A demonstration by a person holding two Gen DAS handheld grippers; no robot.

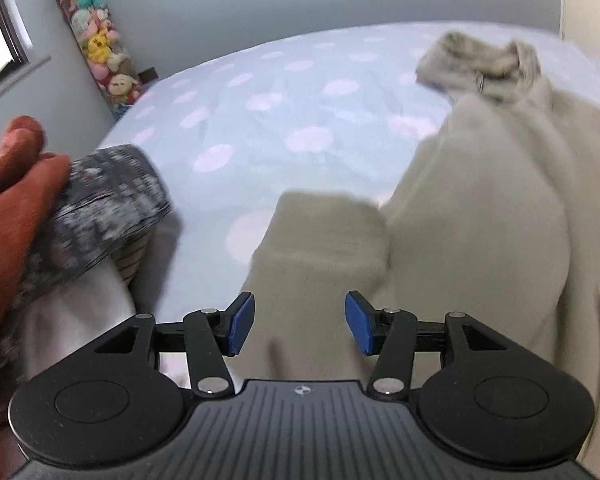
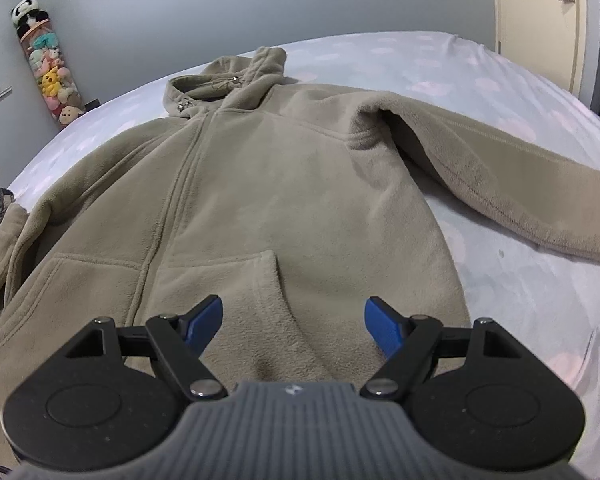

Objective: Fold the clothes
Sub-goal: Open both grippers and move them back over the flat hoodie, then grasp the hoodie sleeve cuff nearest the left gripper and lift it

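A beige fleece hoodie (image 2: 284, 184) lies front up on the bed, hood at the far end, zipper closed. Its right sleeve (image 2: 512, 184) stretches out to the right. Its left sleeve (image 1: 320, 240) lies just ahead of my left gripper (image 1: 300, 322), which is open and empty above the cuff. My right gripper (image 2: 294, 326) is open and empty above the hoodie's front pocket (image 2: 236, 300) near the hem. The hoodie's body also shows in the left wrist view (image 1: 480, 208).
The bed has a pale blue sheet with pink dots (image 1: 260, 120). A pile of other clothes, rust red (image 1: 8, 208), grey patterned (image 1: 100, 208) and white, lies at the left. A tall tube of plush toys (image 2: 50, 76) stands by the far wall.
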